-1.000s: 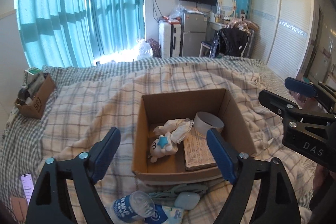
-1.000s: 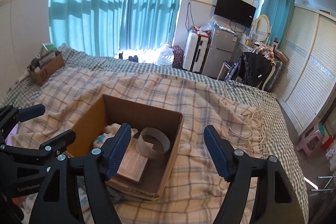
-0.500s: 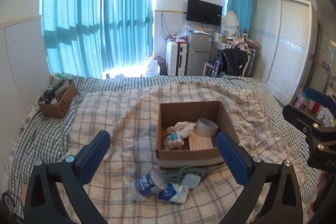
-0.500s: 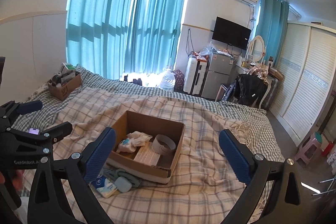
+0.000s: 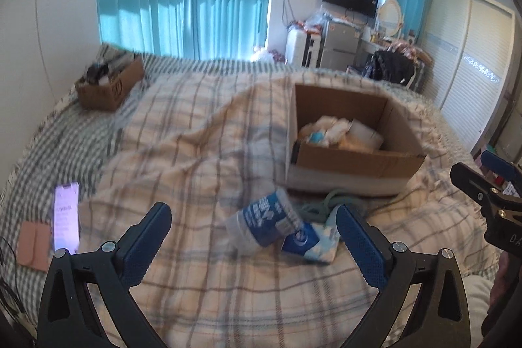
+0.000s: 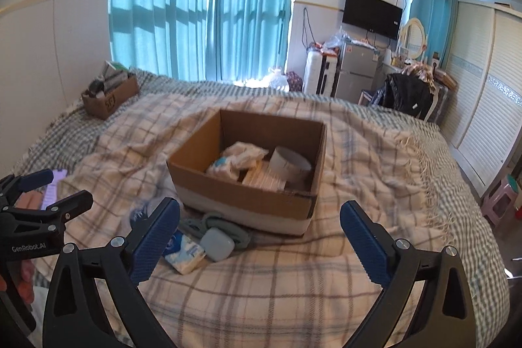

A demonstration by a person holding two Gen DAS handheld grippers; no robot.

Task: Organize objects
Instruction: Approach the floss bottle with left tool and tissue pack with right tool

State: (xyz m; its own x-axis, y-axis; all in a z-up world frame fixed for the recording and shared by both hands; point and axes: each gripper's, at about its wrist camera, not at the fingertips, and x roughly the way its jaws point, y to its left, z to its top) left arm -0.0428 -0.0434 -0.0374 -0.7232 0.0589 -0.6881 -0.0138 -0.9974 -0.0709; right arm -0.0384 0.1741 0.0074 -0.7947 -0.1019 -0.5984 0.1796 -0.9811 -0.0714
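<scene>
Item: my left gripper [image 5: 253, 237], fingers spread wide, empty, above the blanket [image 5: 202, 158]. Item: my right gripper [image 6: 259, 234], likewise spread and empty. Item: cardboard box [image 6: 248, 194], part filled. Item: clear bottle [image 5: 262, 225] on its side, touching a tissue pack [image 5: 313, 242], just before the box; grey case [image 6: 217, 243] and green cord [image 6: 228, 225] beside them. Risks, as I judge: bottle rolls off the pads on soft bedding; pinching snags the tissue pack or cord; blanket fold caught; box nudged.

two cardboard boxes [image 6: 248, 185] [image 6: 109, 97], one bottle [image 5: 264, 222], one phone [image 5: 66, 217].
</scene>
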